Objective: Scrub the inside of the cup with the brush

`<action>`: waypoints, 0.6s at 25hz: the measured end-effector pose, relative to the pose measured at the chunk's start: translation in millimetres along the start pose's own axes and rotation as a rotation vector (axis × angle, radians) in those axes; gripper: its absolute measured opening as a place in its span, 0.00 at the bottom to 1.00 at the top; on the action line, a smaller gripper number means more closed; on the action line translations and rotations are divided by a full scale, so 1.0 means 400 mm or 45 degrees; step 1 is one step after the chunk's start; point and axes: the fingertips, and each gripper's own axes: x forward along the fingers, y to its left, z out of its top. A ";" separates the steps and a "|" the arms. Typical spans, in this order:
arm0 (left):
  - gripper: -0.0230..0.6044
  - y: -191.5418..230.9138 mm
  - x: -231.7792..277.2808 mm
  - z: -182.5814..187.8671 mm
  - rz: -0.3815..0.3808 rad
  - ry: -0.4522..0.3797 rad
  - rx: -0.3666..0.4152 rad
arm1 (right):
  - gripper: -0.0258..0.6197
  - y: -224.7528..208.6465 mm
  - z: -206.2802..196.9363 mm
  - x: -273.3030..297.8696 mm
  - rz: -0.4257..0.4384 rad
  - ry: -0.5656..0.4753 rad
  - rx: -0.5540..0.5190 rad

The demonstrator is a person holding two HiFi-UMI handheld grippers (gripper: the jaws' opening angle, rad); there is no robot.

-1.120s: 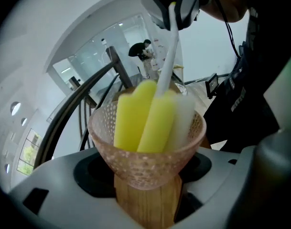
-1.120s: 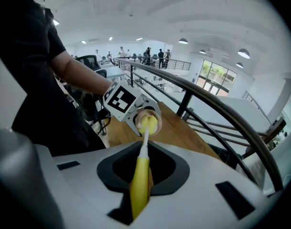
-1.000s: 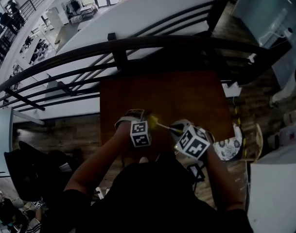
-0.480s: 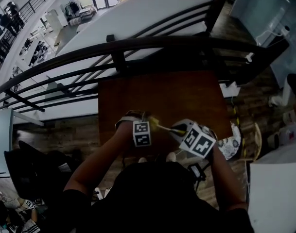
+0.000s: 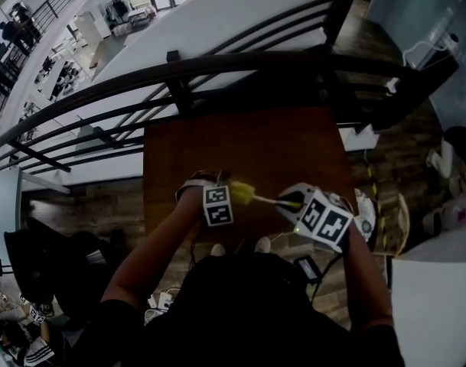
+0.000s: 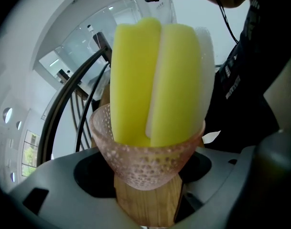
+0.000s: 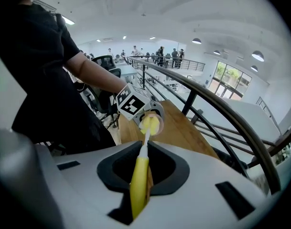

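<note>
My left gripper (image 6: 147,187) is shut on a pink dimpled glass cup (image 6: 146,163), which it holds above the wooden table (image 5: 248,147). A yellow sponge brush head (image 6: 157,80) sits in the cup's mouth, and most of it sticks out. My right gripper (image 7: 141,173) is shut on the brush's yellow handle (image 7: 137,187). A thin white shaft runs from the handle to the sponge head (image 7: 150,123) in the cup. In the head view the left gripper (image 5: 218,204) and the right gripper (image 5: 321,219) are side by side, with the brush (image 5: 257,197) bridging them.
A dark curved metal railing (image 5: 217,67) runs along the table's far edge, with a drop to a lower floor beyond it. The person's black-clad torso (image 5: 248,312) fills the near side. Cables and small items lie on the floor (image 5: 374,228) to the right.
My right gripper has drawn off to the right, so more of the brush shaft shows between the grippers. The left gripper with the cup has hardly moved.
</note>
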 end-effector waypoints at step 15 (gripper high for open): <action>0.60 -0.013 0.003 0.193 0.001 -0.012 -0.158 | 0.11 -0.059 -0.171 0.000 0.150 0.022 -0.181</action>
